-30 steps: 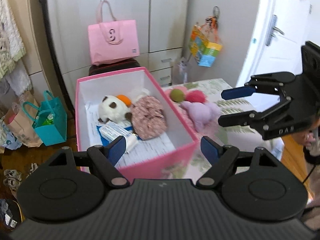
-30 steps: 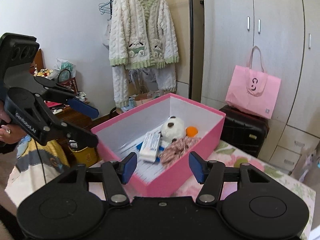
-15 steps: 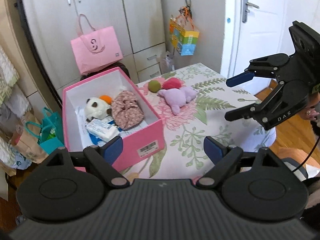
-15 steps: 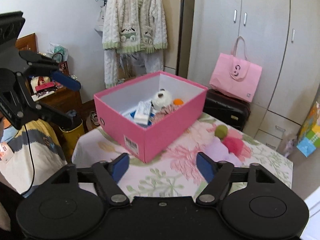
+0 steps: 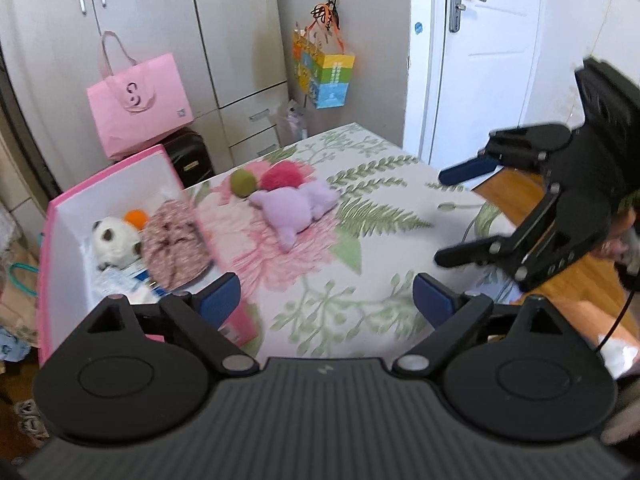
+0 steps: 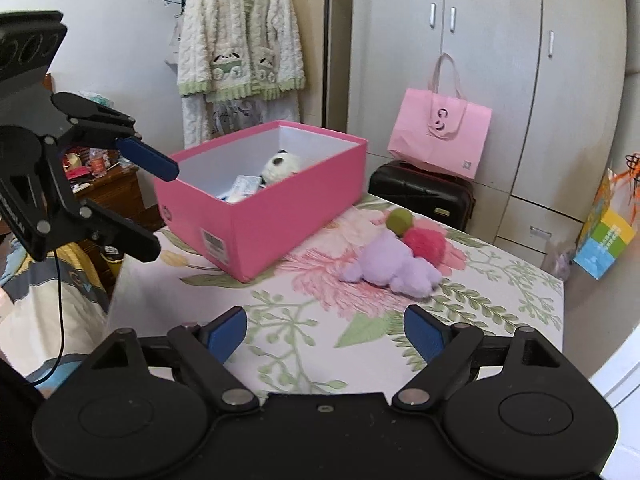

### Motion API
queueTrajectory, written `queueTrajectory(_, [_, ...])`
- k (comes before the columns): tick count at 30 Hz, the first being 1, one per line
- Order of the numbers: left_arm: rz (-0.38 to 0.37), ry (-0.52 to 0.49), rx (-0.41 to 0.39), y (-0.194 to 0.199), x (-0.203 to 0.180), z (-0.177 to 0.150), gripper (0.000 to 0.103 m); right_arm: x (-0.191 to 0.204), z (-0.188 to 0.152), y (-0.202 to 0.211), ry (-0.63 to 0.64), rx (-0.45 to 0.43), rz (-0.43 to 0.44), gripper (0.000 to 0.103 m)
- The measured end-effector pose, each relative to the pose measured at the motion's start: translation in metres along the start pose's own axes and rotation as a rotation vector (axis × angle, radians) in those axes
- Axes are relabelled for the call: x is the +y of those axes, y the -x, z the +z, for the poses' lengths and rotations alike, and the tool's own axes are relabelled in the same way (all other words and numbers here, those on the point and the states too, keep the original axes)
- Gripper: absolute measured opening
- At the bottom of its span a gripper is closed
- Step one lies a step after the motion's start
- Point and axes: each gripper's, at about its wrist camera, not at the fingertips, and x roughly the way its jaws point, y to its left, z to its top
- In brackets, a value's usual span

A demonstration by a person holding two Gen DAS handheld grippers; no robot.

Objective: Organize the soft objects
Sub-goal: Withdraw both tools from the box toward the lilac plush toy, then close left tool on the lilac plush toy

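Hovering over the table's (image 6: 500, 280) near edge, both grippers, left (image 5: 326, 294) and right (image 6: 325, 332), are spreading empty jaws, while the purple plush (image 6: 394, 266) is lying mid-table beside the pink box (image 6: 280, 204).

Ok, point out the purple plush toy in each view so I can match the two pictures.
Left wrist view: the purple plush toy lies on the flowered table, centre-left, right of the pink box.
Right wrist view: the purple plush toy lies right of centre, right of the pink box.
Shared landmark: the green ball beside the toy.
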Motion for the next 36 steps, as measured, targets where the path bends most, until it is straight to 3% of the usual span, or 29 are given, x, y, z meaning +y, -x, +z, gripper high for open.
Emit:
queueTrajectory(6, [0.007, 0.019, -0.056, -0.038, -0.006, 0.017, 0.095, -0.014, -0.011, -0.015, 0.039, -0.046, -0.070, 0.089])
queueTrajectory(16, [0.081, 0.124, -0.239, -0.092, 0.003, 0.031, 0.103, -0.041, -0.016, -0.061, 0.025, -0.129, -0.119, 0.089])
queueTrajectory(20, [0.075, 0.173, -0.223, -0.119, 0.010, 0.037, 0.103, -0.048, -0.015, -0.078, 0.020, -0.158, -0.194, 0.089])
queueTrajectory(24, [0.097, 0.163, -0.163, -0.150, 0.010, 0.042, 0.103, -0.061, -0.014, -0.099, -0.006, -0.137, -0.175, 0.089])
queueTrajectory(27, [0.082, 0.214, -0.113, -0.172, 0.015, 0.045, 0.100, -0.071, -0.017, -0.115, -0.045, -0.114, -0.168, 0.089])
queueTrajectory(36, [0.131, 0.338, -0.046, -0.220, 0.039, 0.042, 0.096, -0.089, -0.013, -0.151, -0.103, -0.036, -0.145, 0.088])
